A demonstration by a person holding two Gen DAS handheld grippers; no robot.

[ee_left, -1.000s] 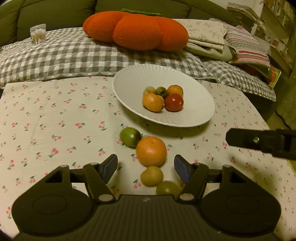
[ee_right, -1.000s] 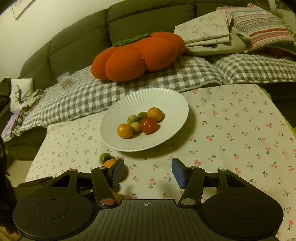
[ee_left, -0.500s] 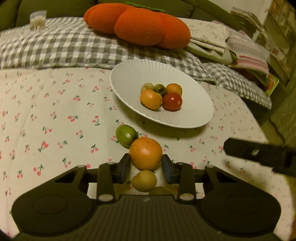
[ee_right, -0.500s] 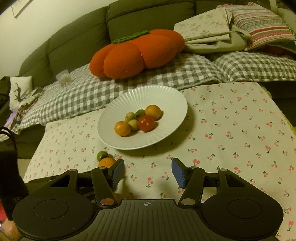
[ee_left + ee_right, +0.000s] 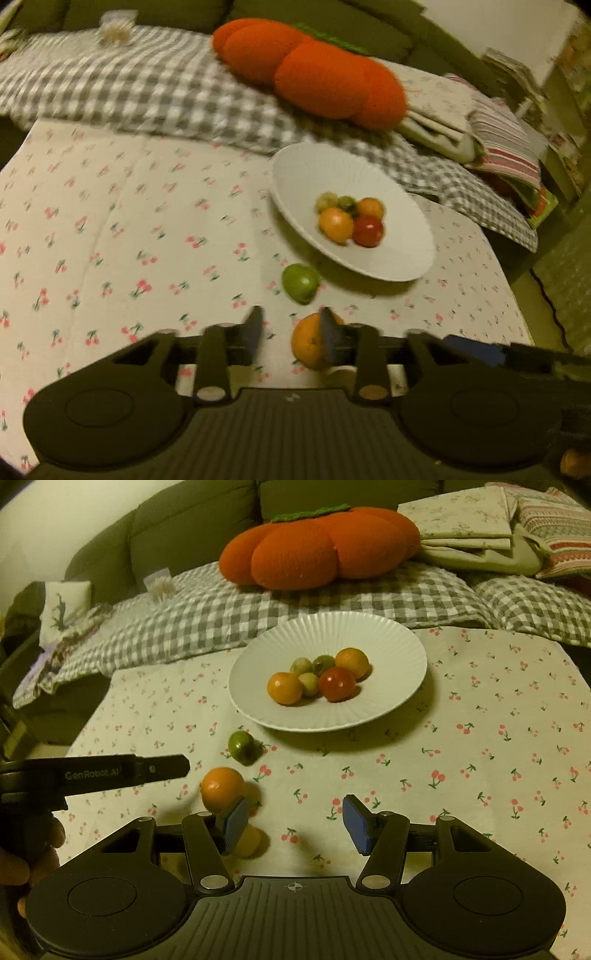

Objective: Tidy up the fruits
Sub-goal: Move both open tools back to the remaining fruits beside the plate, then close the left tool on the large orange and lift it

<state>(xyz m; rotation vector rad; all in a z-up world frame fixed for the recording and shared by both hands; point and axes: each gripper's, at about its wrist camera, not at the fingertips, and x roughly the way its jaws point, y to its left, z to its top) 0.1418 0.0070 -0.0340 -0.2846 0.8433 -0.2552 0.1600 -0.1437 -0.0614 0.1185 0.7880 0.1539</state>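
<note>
1. The left gripper (image 5: 291,334) is seen with its jaws just reopened, partly apart, and nothing is pinched.
2. The orange (image 5: 308,345), centred between the fingers half a second ago, is now found by the right finger, partly hidden behind it.
3. The right gripper (image 5: 291,821) is held half-open and empty, as before.

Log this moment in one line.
left gripper: fingers just opening, orange beside one finger, ungripped | right gripper: open, empty | green fruit: on tablecloth | plate: holds fruits
</note>
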